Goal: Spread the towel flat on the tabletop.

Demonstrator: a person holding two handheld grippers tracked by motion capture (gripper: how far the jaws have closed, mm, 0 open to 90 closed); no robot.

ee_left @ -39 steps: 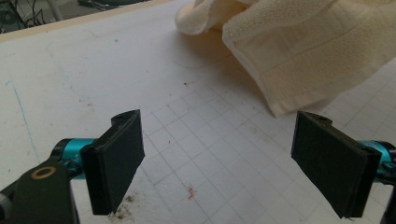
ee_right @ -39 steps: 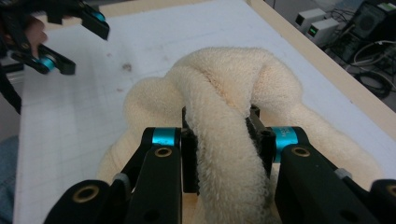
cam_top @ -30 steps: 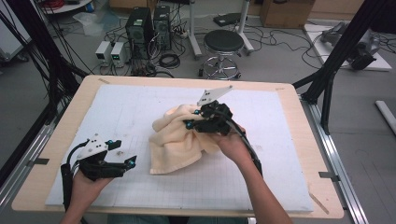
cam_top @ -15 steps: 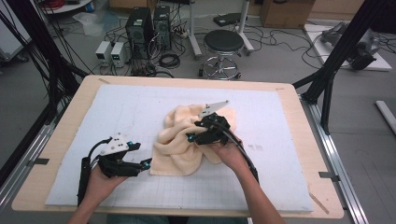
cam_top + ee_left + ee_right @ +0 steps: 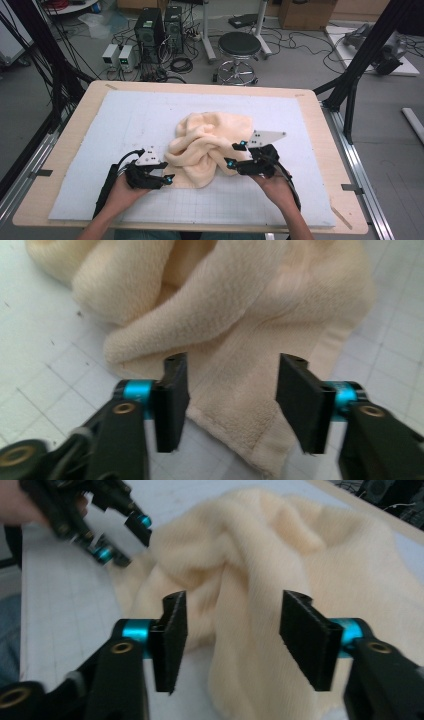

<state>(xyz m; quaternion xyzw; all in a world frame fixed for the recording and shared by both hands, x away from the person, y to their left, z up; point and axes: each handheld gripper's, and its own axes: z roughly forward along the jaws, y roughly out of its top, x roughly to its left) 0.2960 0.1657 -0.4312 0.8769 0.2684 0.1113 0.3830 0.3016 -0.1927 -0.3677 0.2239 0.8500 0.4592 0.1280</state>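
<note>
- Cream towel lies crumpled mid-desk on the white mat, hemmed corner toward the person.
- Left claw at towel's near-left corner; jaws apart, have just been closing, flat hem between them, pads not pressing it.
- Right claw at towel's near-right side; jaws apart, also just been closing, a fold between them, not clamped.
</note>
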